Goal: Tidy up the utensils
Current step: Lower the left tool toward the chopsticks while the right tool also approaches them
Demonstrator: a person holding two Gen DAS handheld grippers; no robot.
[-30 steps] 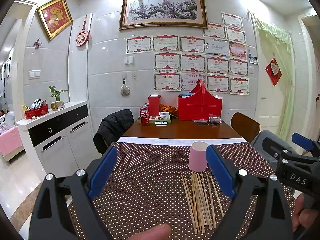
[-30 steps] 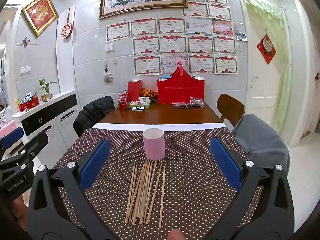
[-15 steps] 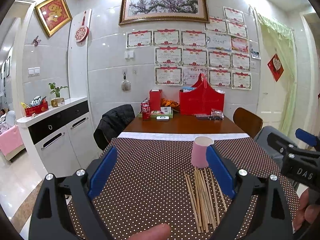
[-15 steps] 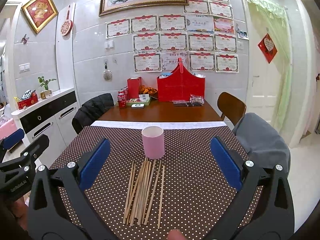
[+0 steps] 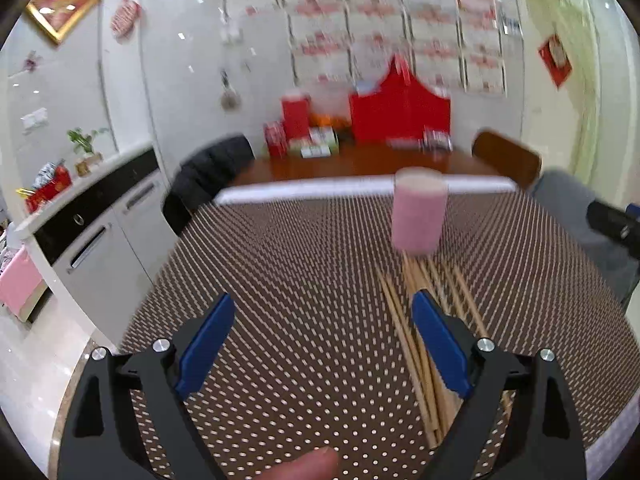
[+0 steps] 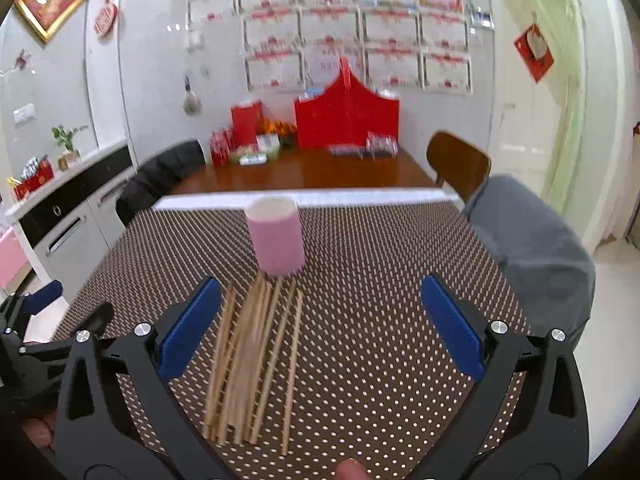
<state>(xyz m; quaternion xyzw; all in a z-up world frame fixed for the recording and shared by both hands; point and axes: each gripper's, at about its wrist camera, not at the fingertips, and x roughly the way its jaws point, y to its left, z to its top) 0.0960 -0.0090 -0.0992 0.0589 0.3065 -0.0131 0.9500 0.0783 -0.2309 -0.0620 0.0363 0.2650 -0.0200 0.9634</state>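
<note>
Several wooden chopsticks lie in a loose bundle on the brown dotted tablecloth, just in front of an upright pink cup. In the left wrist view the pink cup stands ahead to the right and the chopsticks run under the right finger. My left gripper is open above the cloth, left of the bundle. My right gripper is open too, hovering over the near ends of the chopsticks, with nothing between its fingers.
Red boxes, cans and a red bag stand at the far end of the wooden table. Chairs flank the table; a grey cushion is at right, a white cabinet at left.
Both grippers have tilted down and moved forward toward the cup and chopsticks, which now look nearer. Both stay open and hold nothing.
</note>
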